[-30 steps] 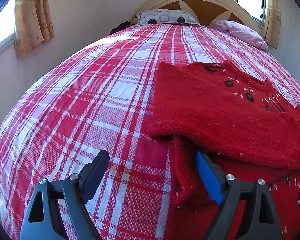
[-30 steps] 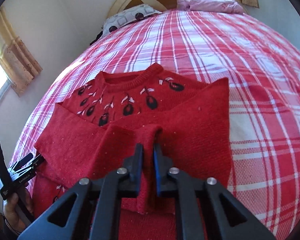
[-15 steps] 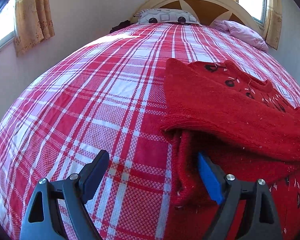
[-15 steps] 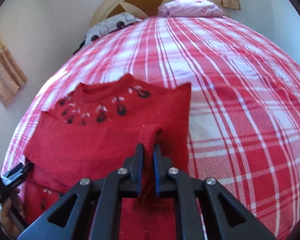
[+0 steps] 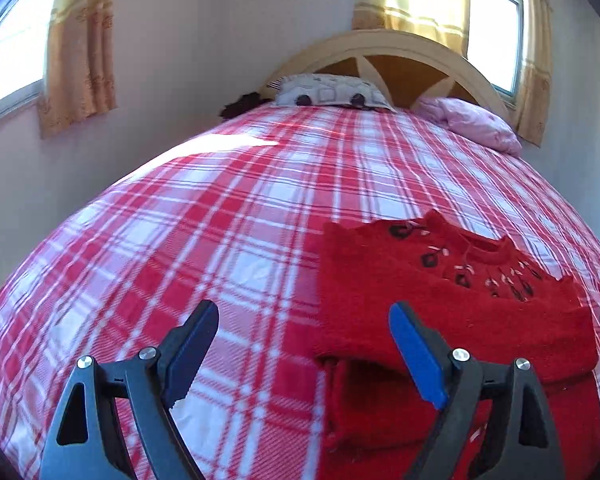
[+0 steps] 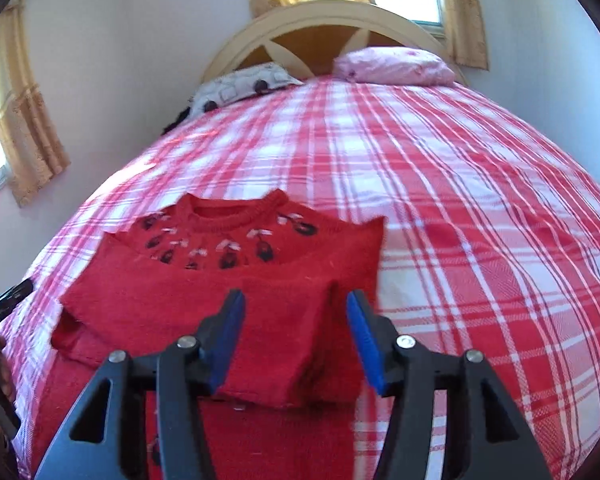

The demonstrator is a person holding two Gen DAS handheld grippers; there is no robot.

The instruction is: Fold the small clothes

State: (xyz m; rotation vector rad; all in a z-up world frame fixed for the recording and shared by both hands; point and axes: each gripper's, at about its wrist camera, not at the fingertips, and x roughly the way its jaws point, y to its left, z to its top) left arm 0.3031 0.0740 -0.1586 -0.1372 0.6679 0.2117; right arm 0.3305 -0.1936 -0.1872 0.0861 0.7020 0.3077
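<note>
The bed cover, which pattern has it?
Red and white plaid bed cover, clearest in the left wrist view.

Bedroom surroundings
Red plaid bedspread [image 5: 204, 240] covering the bed; patterned pillow [image 5: 332, 94] and pink pillow [image 6: 392, 65] lying against the arched headboard [image 5: 384, 54]; yellow curtains [image 5: 82, 48] hanging at windows.

red sweater [image 6: 228, 300], red-white plaid bedspread [image 6: 460, 200]

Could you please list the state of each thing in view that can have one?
Red knitted sweater with dark embroidered yoke: flat on the plaid bedspread, both sleeves folded across its front, ungripped.
Left gripper: open, empty.
Right gripper: open, empty, above the folded sleeve.
</note>
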